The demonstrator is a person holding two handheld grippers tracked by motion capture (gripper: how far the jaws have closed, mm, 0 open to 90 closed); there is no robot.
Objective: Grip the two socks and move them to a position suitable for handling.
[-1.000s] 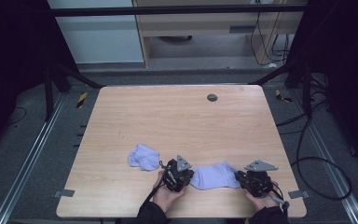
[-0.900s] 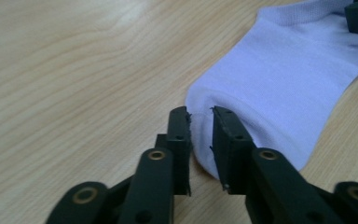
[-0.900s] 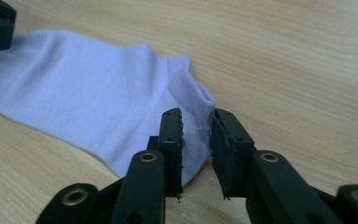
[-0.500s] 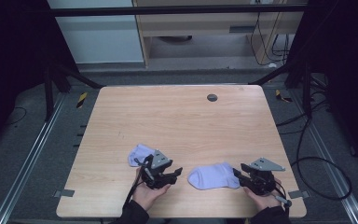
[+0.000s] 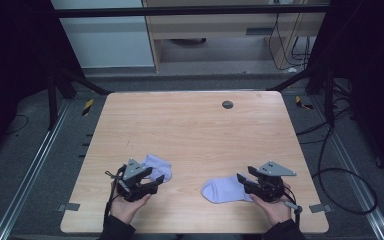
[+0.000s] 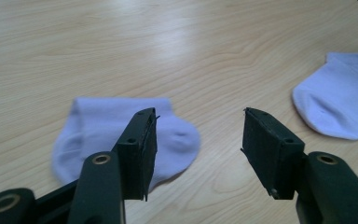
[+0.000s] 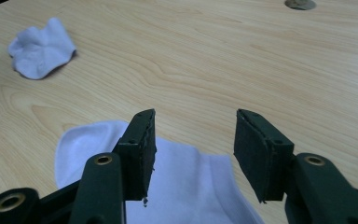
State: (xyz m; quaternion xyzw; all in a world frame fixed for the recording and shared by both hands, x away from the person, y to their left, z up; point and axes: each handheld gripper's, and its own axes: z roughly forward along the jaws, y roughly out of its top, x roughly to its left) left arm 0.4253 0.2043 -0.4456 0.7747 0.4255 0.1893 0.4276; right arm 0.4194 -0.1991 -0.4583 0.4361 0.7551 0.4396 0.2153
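Two pale lilac socks lie on the wooden table (image 5: 195,135). The left sock (image 5: 159,165) is bunched; in the left gripper view this sock (image 6: 93,130) lies just beyond my left gripper (image 6: 198,114), partly under its left jaw. The right sock (image 5: 222,190) lies flat, and in the right gripper view it (image 7: 191,182) spreads below my right gripper (image 7: 193,114). My left gripper (image 5: 152,184) and right gripper (image 5: 243,182) have both just been opening. Their jaws stand apart with nothing between the pads.
A round grey grommet (image 5: 227,104) sits in the tabletop at the far side. The person's hands hold the grippers near the table's front edge. Metal frame rails and cables run along the floor on both sides.
Both grippers let go of the flat sock and opened. The left hand moved left, away from it, to the bunched sock. The right hand lifted slightly.
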